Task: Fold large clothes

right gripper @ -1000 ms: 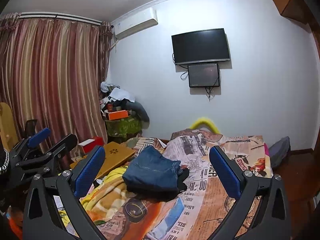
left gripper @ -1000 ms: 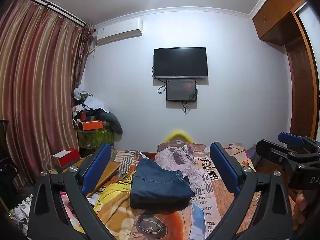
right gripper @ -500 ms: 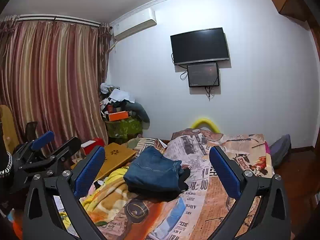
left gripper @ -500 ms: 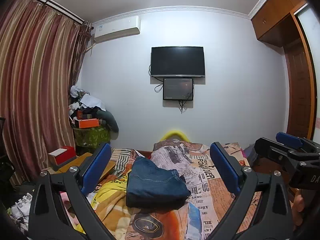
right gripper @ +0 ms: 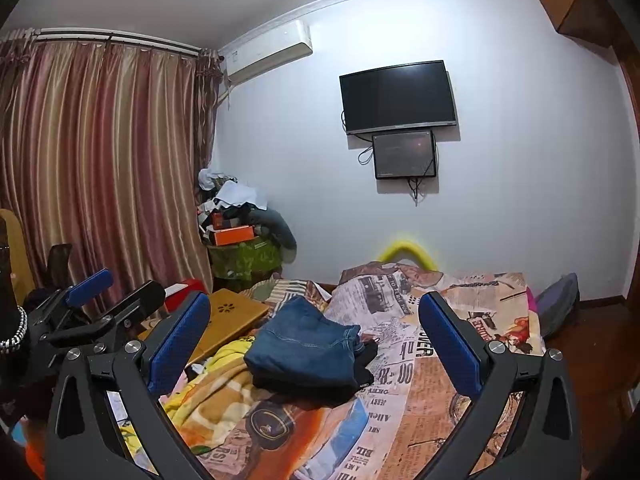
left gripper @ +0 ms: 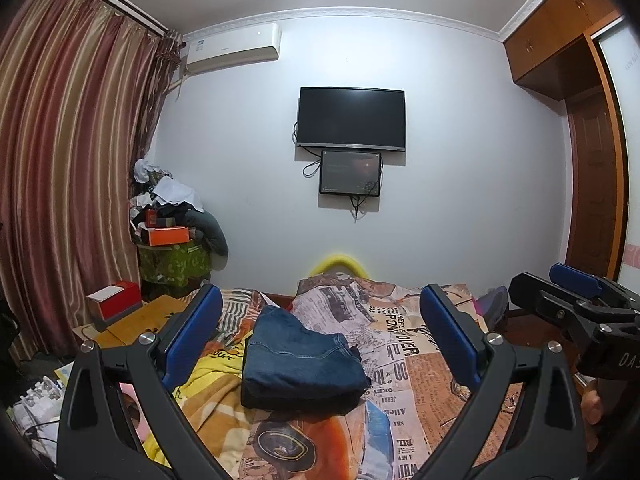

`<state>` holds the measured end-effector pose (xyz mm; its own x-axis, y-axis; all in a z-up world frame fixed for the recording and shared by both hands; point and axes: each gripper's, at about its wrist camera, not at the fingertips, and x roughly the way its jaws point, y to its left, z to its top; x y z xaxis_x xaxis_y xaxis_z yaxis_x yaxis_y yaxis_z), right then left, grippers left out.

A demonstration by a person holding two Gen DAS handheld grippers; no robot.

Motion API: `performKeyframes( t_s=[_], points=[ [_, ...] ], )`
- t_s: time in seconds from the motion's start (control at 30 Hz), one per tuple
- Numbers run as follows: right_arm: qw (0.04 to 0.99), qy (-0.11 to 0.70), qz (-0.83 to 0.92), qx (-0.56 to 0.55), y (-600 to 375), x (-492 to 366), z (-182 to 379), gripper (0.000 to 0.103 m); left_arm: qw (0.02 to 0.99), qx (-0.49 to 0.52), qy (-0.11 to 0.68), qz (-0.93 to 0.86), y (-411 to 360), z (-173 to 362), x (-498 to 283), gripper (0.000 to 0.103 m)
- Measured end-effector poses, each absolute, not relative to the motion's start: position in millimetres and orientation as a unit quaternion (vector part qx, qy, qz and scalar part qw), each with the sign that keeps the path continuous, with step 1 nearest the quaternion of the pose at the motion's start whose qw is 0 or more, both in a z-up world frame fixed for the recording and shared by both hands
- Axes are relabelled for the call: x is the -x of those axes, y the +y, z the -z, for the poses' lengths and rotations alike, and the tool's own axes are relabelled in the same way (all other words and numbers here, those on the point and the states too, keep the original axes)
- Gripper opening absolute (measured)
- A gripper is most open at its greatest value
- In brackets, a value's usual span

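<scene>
i am holding the left gripper (left gripper: pixel 320 332) and right gripper (right gripper: pixel 314 330) wide apart and empty, hovering back from the folded jeans (left gripper: pixel 300 360) lying ahead between their fingers on the bed (left gripper: pixel 420 360), judging the fold finished and the next garment due.

Two black handheld grippers, left gripper (left gripper: pixel 320 336) and right gripper (right gripper: pixel 316 336), carry blue-padded fingers (left gripper: pixel 196 332) and silver screws.

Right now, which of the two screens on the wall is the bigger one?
The upper screen is the bigger one: a wide dark television. The lower screen hangs right beneath it, clearly narrower, with cables dangling from it.
</scene>
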<state>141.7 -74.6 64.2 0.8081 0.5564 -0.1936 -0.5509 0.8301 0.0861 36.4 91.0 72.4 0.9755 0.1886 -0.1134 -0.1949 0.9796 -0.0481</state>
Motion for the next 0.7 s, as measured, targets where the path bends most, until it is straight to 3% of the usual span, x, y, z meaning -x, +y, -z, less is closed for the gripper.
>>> performKeyframes(
  t_s=[0.7],
  points=[
    [0.95,0.116,-0.29,-0.01,-71.4,-145.4,-62.1,0.103,0.994,0.033,0.059,-0.091,90.8,-67.5,-37.0,0.1]
  ],
)
